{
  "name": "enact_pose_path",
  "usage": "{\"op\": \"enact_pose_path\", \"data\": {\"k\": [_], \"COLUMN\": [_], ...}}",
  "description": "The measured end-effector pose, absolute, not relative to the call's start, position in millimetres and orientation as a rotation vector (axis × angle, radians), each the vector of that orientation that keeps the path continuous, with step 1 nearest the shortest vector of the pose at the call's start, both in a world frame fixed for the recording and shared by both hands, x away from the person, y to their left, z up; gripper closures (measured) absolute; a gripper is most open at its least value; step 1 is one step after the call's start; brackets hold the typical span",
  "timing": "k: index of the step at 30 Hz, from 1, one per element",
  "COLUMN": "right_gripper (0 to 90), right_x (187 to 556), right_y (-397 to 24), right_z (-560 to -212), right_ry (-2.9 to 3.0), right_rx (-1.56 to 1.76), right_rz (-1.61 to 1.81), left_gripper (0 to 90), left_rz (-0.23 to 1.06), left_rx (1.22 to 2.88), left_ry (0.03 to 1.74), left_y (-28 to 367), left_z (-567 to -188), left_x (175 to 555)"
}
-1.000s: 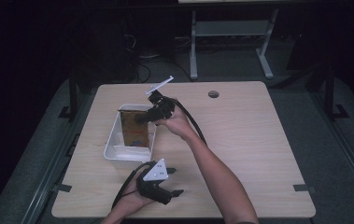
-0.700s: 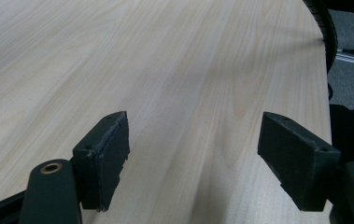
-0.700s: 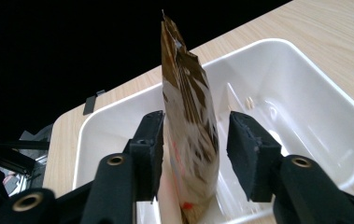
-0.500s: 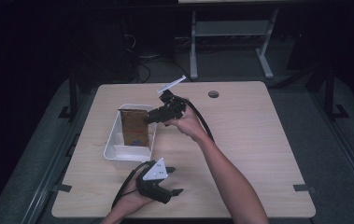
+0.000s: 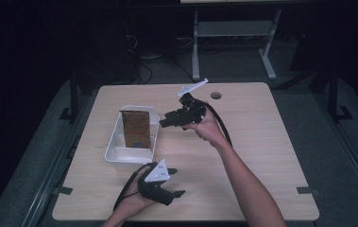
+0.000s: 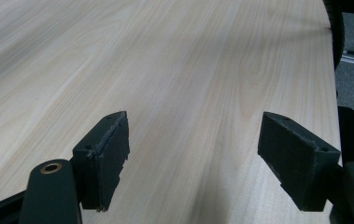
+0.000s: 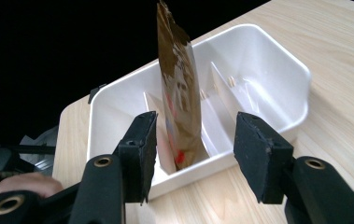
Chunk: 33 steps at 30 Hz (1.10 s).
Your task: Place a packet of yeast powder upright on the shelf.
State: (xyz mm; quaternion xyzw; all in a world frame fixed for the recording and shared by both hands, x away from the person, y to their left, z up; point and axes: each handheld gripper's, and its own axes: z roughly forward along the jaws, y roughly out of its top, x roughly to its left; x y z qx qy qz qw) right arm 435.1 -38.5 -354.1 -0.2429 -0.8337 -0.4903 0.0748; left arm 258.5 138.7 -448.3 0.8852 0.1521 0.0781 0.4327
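Observation:
A brown foil pouch [image 5: 135,128] [image 7: 180,98] stands upright in the middle slot of a white divided bin [image 5: 115,153] [image 7: 286,70] on the left part of the table. My right gripper [image 5: 165,119] [image 7: 194,154] hovers just right of the bin, open and empty, its jaws pointing at the pouch with a clear gap to it. My left gripper [image 5: 175,182] [image 6: 194,156] rests near the table's front edge, open, with only bare wood between its jaws.
The light wooden table [image 5: 261,142] has a round cable hole [image 5: 216,95] at the back. A white strip [image 5: 193,87] sticks up from the right gripper's top. Dark floor and a metal frame [image 5: 233,42] lie beyond the table.
My right gripper has drawn back to the right, away from the pouch and the bin, leaving the pouch standing in its slot. The left gripper has stayed put.

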Motion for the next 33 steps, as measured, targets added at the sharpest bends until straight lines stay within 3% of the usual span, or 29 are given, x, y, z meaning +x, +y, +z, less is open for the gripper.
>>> {"op": "enact_pose_path", "data": {"k": [33], "right_gripper": [42.0], "right_x": [404.7], "right_y": [-130.9], "right_z": [-366.7], "right_ry": [-2.469], "right_rx": [-0.861], "right_rz": [-1.491], "left_gripper": [24.4], "left_rz": [0.187], "left_rx": [2.208], "left_ry": [0.388], "left_y": [136.5], "left_z": [-451.2], "left_x": [260.2]}}
